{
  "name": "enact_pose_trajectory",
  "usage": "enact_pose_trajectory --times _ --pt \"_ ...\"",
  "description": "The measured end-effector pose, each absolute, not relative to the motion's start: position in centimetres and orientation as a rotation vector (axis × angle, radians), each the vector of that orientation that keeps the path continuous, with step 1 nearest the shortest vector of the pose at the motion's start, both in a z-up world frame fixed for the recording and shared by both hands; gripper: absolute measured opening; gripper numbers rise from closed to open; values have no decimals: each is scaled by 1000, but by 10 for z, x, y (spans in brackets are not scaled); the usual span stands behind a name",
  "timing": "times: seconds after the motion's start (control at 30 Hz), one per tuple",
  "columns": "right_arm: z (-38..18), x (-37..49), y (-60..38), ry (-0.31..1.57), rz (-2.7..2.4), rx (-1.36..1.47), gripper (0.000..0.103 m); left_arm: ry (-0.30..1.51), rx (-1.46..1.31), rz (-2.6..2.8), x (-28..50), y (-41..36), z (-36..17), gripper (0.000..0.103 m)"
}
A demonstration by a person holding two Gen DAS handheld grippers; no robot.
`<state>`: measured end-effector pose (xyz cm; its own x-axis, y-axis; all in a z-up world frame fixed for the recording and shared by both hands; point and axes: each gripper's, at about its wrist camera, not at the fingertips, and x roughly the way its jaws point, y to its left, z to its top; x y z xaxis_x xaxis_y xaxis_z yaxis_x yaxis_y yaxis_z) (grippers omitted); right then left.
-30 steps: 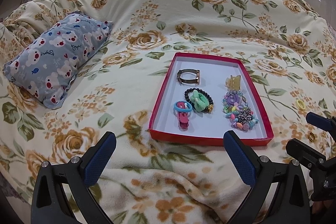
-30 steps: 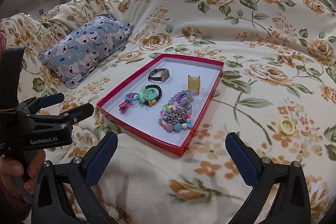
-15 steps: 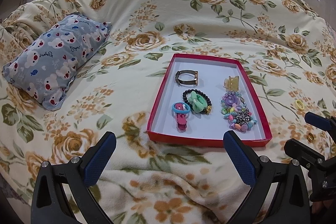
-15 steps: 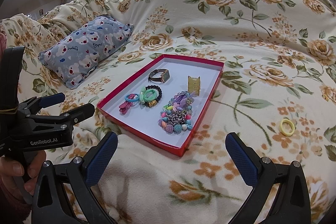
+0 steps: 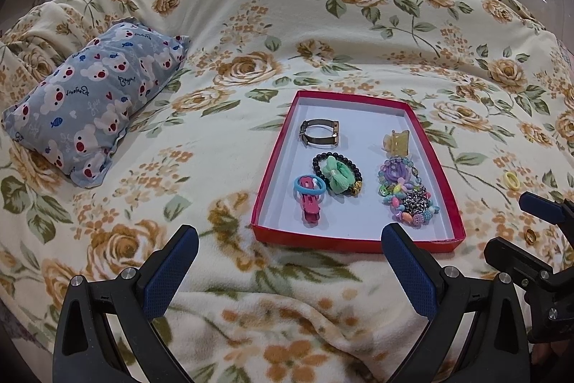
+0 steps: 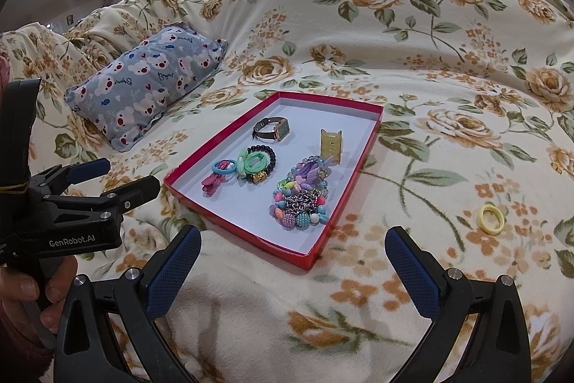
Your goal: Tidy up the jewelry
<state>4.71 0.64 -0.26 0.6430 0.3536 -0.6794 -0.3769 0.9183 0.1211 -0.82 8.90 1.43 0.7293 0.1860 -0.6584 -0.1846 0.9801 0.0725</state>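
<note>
On the flowered blanket [image 5: 323,34] of a bed lay a shallow red tray [image 5: 272,160], just ahead of both claws. We held the left claw [image 5: 290,270] and the right claw [image 6: 292,270] above the near fold of the blanket, each with its blue-padded jaws spread wide and gripping nothing; the right claw also showed at the right edge of the left view, and the left claw, with the hand [image 6: 25,293] around its handle, at the left edge of the right view. Inside the tray we had the pieces laid apart in rough groups, presumably so that each stayed easy to pick out: a watch [image 5: 319,133] toward the far end, a yellow hair claw [image 5: 396,140] beside it, a black bead bracelet [image 5: 337,173] around a green bow, a blue ring over a pink clip [image 5: 310,194], and a heap of coloured beads and chain [image 5: 407,196] near the front right corner. Two pieces remained outside on the blanket to the right of the tray: a yellow ring [image 6: 490,219], well apart from the rim, and a small gold ring [image 5: 530,234] close to the right claw. We judged the sorting nearly done, with the right claw better placed for both strays. A patterned grey cushion [image 5: 97,103] lay well to the left.
</note>
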Motion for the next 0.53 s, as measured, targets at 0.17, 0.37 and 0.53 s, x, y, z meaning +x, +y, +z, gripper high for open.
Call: enact_pose_trajectory --times 0.17,0.37,0.53 --pt "-4 53 6 772 417 -30 103 731 -10 201 -3 93 14 102" --pt "-8 58 6 782 418 -24 103 725 -15 198 -1 95 14 102" --pt "-8 61 6 784 421 -21 103 713 -13 191 -3 94 14 102"
